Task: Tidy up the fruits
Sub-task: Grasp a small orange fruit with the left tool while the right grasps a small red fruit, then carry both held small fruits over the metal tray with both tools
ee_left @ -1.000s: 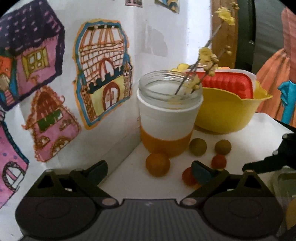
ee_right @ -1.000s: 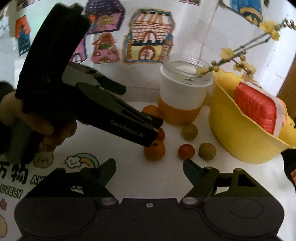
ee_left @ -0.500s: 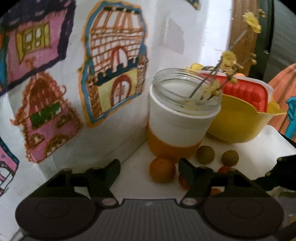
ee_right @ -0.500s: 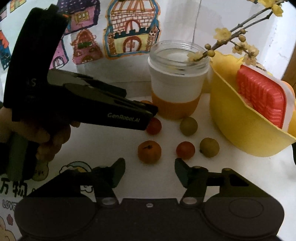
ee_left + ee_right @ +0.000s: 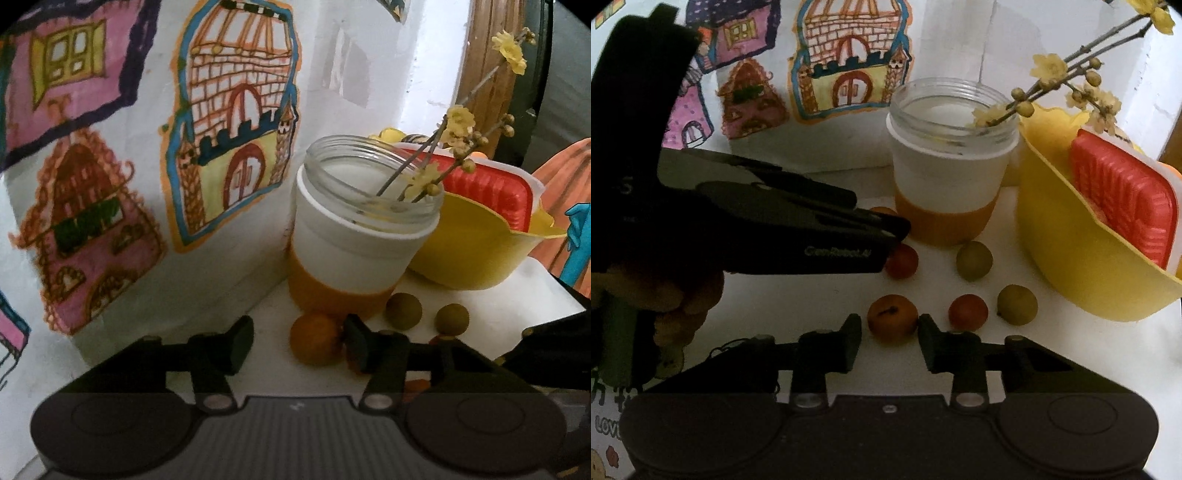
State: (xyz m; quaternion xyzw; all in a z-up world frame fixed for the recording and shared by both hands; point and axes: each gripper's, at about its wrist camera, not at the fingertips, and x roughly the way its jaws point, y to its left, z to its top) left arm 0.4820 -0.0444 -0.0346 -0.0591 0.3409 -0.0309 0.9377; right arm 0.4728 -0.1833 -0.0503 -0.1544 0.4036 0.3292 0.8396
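Small fruits lie on the white table before a glass jar (image 5: 951,162) with an orange band. In the right wrist view an orange fruit (image 5: 892,319) sits just ahead of my open right gripper (image 5: 889,343), between the fingertips. A red one (image 5: 967,312), two green ones (image 5: 974,260) (image 5: 1017,304) and another red one (image 5: 903,260) lie beyond. My left gripper (image 5: 297,345) is open; an orange fruit (image 5: 314,343) lies between its fingertips, nearer the right one. Its body shows from the side in the right wrist view (image 5: 768,221).
A yellow bowl (image 5: 1071,251) holding a red-and-white tray (image 5: 1123,195) stands right of the jar. A twig with yellow blossoms (image 5: 1067,81) sticks out of the jar. A white wall with house drawings (image 5: 229,122) stands close behind and left.
Both grippers have moved forward toward the fruits. The left one closed in on the orange fruit by the jar, the right one on the nearer orange fruit.
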